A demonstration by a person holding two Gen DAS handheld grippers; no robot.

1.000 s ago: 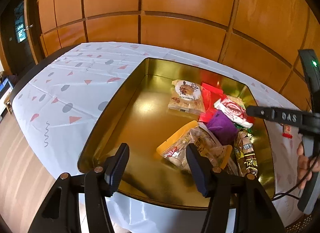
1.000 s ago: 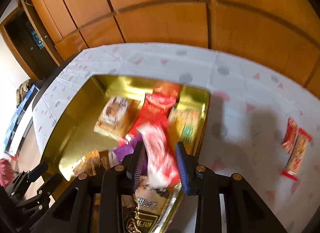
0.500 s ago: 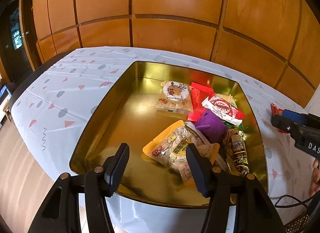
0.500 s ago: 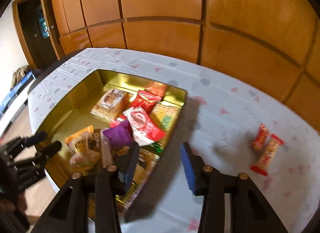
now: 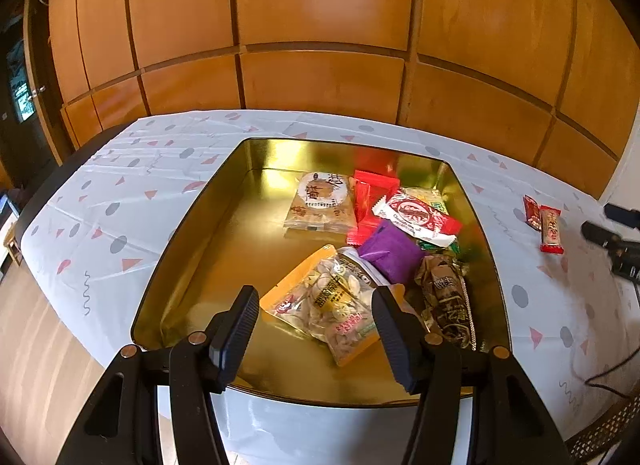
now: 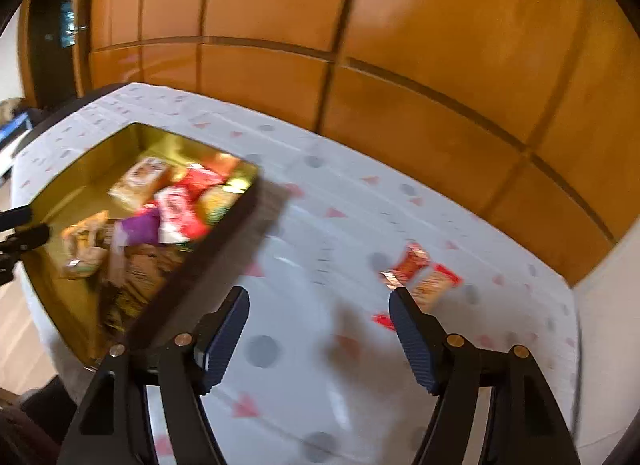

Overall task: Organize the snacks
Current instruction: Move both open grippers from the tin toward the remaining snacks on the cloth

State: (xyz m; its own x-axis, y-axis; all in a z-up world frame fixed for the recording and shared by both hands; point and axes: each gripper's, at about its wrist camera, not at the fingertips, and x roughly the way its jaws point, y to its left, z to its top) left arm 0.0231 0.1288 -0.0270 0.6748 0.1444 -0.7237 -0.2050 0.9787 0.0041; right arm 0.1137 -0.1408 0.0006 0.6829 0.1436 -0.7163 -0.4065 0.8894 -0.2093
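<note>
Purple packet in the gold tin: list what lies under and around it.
The purple packet overlaps a clear nut bag and touches a brown wrapper. A red-and-white wrapper lies behind it. The tin floor beneath it is covered.

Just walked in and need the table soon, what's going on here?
A person with a gripper in each hand is sorting snacks into a gold tin. The right gripper, its jaws just opened and empty, is over the tablecloth near two red snack bars. The left gripper hovers open at the tin.
</note>
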